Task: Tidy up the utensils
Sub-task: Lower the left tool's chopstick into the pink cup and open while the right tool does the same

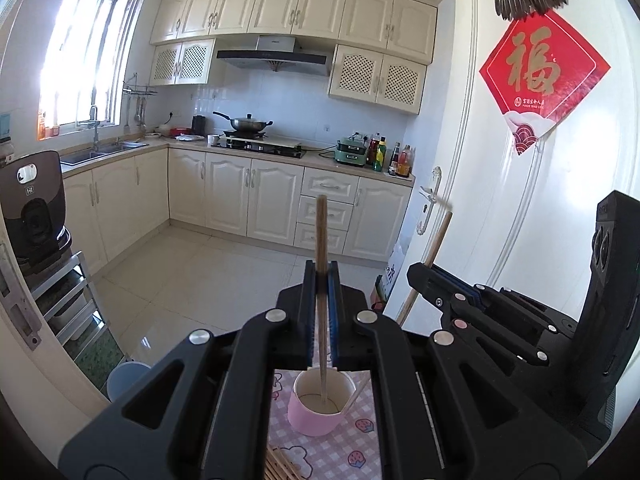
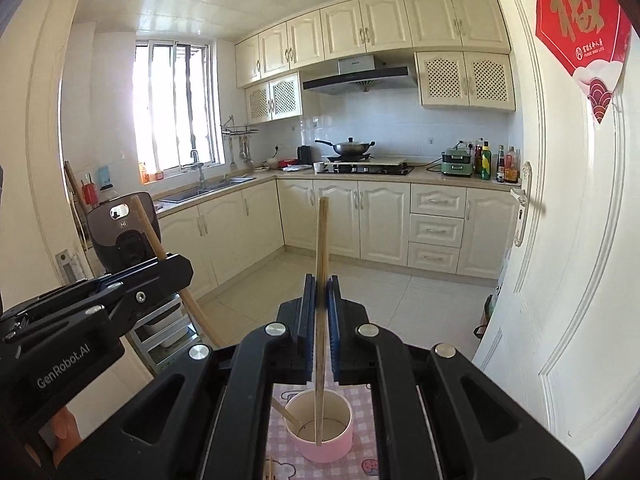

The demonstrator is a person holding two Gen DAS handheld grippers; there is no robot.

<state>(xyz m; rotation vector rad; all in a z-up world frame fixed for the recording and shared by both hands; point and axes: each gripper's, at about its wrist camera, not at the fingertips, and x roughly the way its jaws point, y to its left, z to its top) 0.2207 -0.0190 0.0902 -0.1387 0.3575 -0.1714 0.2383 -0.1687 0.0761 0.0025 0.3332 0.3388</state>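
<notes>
**Two chopsticks poised over the pink cup**

In the left wrist view, the left hand-held gripper (image 1: 322, 280) is clamping a wooden chopstick (image 1: 321, 232) between its blue pads, holding it nearly upright. The lower tip is reaching down inside the pink cup (image 1: 322, 408), which is sitting on the checked cloth (image 1: 352, 452) covering the counter, near the camera. More loose chopsticks (image 1: 280, 466) are lying on the cloth at the near left edge. To the right, the right hand-held gripper (image 1: 420, 276) is gripping a second chopstick (image 1: 438, 240), tilted, with its lower end angling in over the cup's right rim.

In the right wrist view, the right hand-held gripper (image 2: 321, 292) is pinching its own chopstick (image 2: 322, 248) upright, the tip inside the same cup (image 2: 320, 436). The left hand-held gripper (image 2: 160, 276) is showing at the left, closed on its slanted stick (image 2: 154, 240).

The risk I am judging from here: both sticks are sharing one light, small cup, so a sideways nudge against its wall may be tipping it. Releasing a leaning stick could also lever it out over the rim, and the two tips may be crossing and jamming.
</notes>
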